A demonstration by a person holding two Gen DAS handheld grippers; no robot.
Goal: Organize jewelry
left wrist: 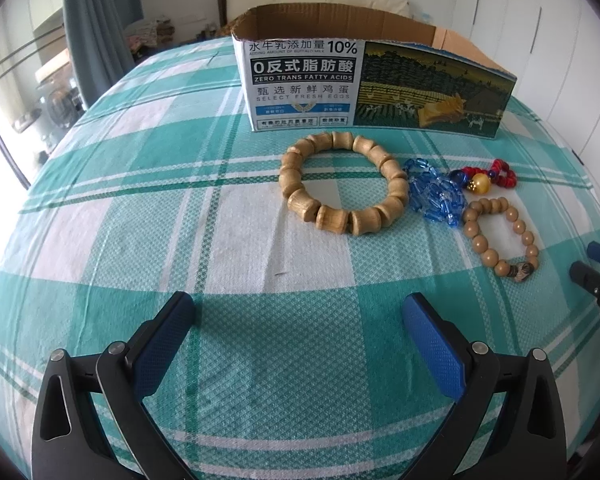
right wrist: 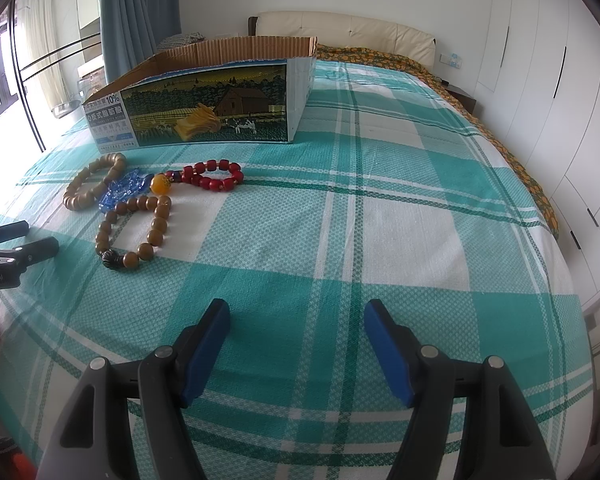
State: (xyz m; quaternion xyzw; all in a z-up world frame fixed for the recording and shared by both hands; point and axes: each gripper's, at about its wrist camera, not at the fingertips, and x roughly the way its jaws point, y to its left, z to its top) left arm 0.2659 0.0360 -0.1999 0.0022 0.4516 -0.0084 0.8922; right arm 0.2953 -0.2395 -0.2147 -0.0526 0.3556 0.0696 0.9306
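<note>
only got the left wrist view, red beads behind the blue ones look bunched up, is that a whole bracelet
observer: yes, the red cylinder-bead bracelet lies as a closed loop flat on the green-and-white checked bedsheet, a round amber bead at its left end.
operator: is the right hand-held gripper holding anything, i only see its tips
observer: no, the right hand-held gripper is open, only sheet between its pads.
operator: whats beyond the box
observer: behind the printed cardboard box an orange-patterned blanket lies below the cream padded headboard.
</note>
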